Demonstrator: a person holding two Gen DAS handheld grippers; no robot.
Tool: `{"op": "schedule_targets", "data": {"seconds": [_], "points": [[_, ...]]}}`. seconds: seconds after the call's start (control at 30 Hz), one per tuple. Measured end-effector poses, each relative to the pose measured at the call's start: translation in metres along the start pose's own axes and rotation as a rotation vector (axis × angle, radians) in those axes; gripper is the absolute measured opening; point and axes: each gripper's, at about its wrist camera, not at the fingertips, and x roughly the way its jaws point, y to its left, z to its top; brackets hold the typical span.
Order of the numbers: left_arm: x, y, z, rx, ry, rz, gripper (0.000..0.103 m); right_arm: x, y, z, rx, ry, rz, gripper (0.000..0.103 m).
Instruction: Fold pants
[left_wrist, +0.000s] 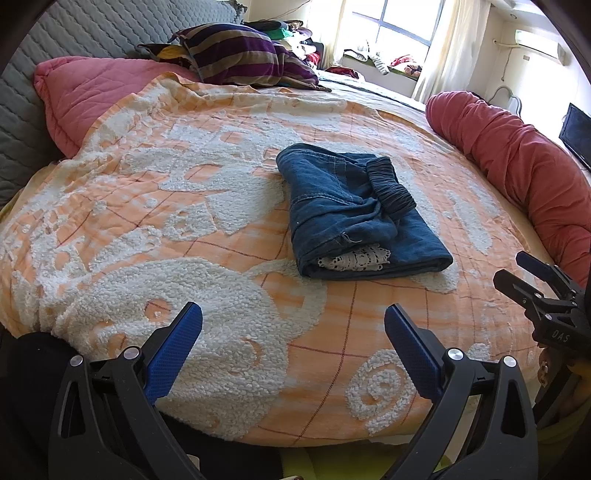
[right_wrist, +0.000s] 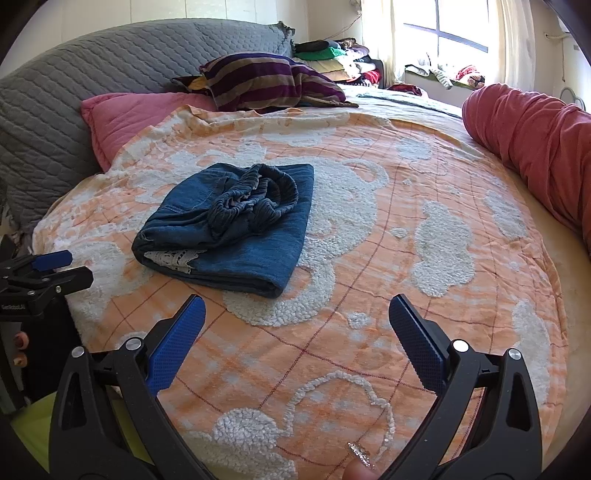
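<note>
Blue denim pants lie folded into a compact bundle on the orange and white bedspread, with the dark elastic waistband on top and white lace showing at the near edge. They also show in the right wrist view. My left gripper is open and empty, held back near the bed's front edge. My right gripper is open and empty too, also short of the pants. The right gripper appears at the right edge of the left wrist view; the left gripper appears at the left edge of the right wrist view.
A pink pillow and a striped purple pillow lie at the head of the bed against a grey quilted headboard. A long red bolster runs along the right side. Clothes are piled by the window.
</note>
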Motion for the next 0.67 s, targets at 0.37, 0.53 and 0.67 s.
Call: {"op": "schedule_targets", "data": {"seconds": [0.37,0.53,0.67], "points": [[0.003,0.011,0.008,-0.041,-0.042,0.025,0.098,0.003,-0.017,0.0,0.034,0.008,-0.059,0.094],[0.026,0.046,0.032,-0.095,-0.02,0.092,0.099,0.013,-0.06,0.0,0.108,0.024,-0.144,0.094],[0.065,0.107,0.071,-0.147,0.023,0.227,0.099,0.024,-0.121,0.006,0.203,0.041,-0.28,0.094]]}}
